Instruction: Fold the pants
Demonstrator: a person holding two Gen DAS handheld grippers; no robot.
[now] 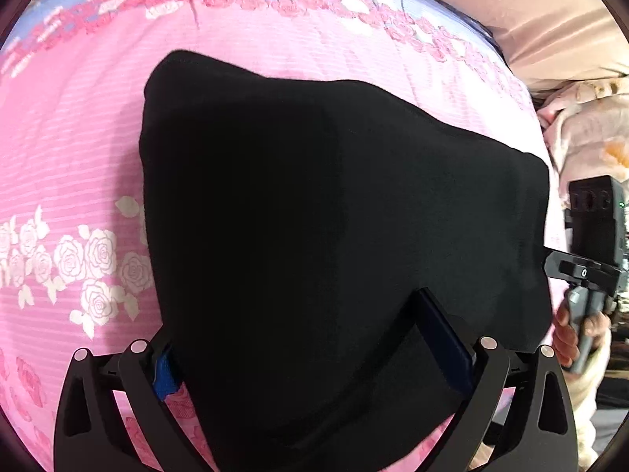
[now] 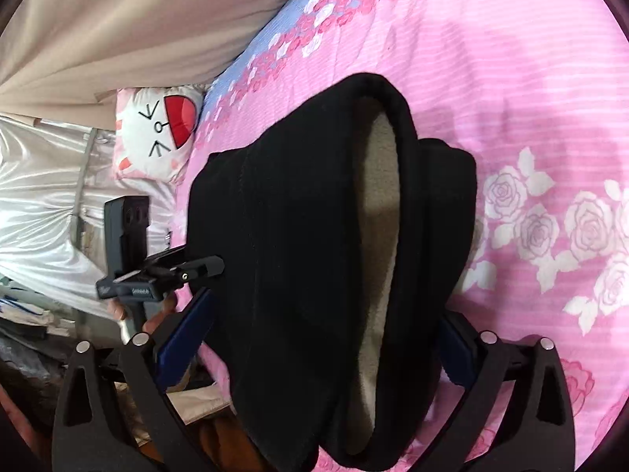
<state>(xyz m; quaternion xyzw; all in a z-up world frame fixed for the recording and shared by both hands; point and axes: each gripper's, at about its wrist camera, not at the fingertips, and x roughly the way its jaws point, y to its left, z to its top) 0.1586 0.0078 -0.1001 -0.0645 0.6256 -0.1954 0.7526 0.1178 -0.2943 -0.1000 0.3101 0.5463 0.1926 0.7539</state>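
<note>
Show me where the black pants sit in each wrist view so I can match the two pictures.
Left wrist: black pants fill the centre, running down between the left gripper fingers.
Right wrist: black pants centre, pale lining showing, between the right gripper fingers.
Shared landmark: the pink rose-print bedspread beneath.

One pair of black pants [image 1: 334,236], two grippers — left gripper [image 1: 314,338] and right gripper [image 2: 326,338] — one floral bedspread [image 1: 70,165], one cat-face pillow [image 2: 157,133], one beige curtain [image 2: 137,19].
</note>
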